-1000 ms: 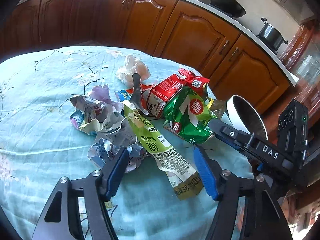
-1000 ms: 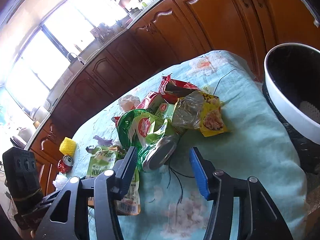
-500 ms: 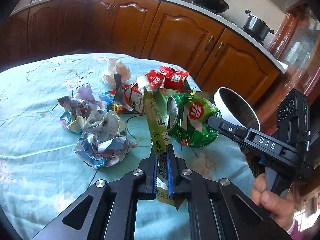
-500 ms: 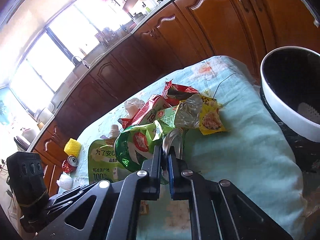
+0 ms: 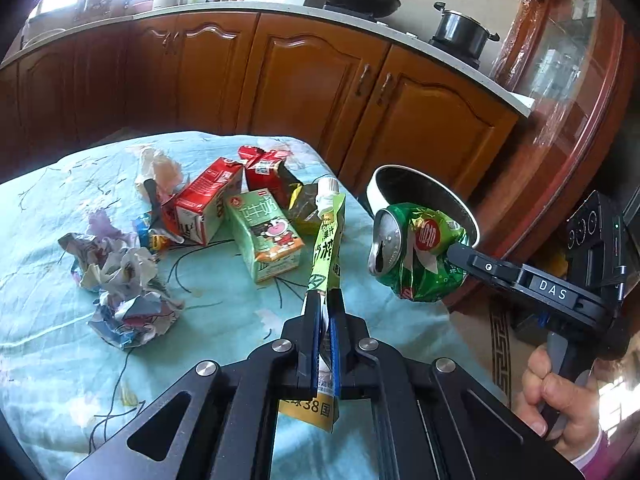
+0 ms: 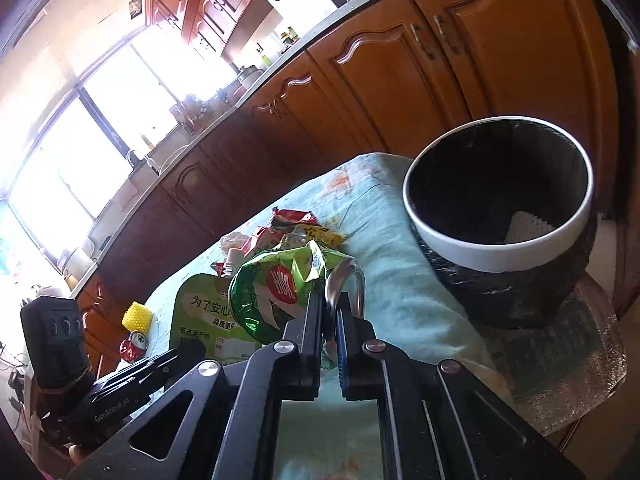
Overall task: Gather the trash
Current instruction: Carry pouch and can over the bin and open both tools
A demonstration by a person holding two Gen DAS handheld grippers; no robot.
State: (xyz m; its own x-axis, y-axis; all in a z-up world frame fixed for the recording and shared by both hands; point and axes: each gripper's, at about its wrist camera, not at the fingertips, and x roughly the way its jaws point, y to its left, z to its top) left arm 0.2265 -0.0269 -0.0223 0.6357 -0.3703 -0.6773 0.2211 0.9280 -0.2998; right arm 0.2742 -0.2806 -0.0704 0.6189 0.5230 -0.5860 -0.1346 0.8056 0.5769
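My left gripper [image 5: 325, 304] is shut on a flat green spouted drink pouch [image 5: 328, 248], held upright above the table; the same pouch [image 6: 208, 312] shows in the right wrist view. My right gripper [image 6: 329, 300] is shut on a crushed green can [image 6: 280, 284], lifted off the cloth. In the left wrist view that can [image 5: 416, 252] hangs in front of the white-rimmed black trash bin [image 5: 424, 188]. The bin [image 6: 500, 248] stands off the table's right end, with a white scrap inside.
On the pale blue tablecloth [image 5: 60, 360] lie crumpled paper balls [image 5: 120, 276], a red carton [image 5: 204, 204], a green milk carton [image 5: 266, 236], red wrappers [image 5: 268, 168] and a tissue [image 5: 160, 168]. Wooden cabinets [image 5: 312, 80] run behind. A hand [image 5: 560, 400] holds the right gripper's handle.
Both grippers shut, the left on the pouch and the right on the green can, then lifted them off the table and carried them toward the bin.
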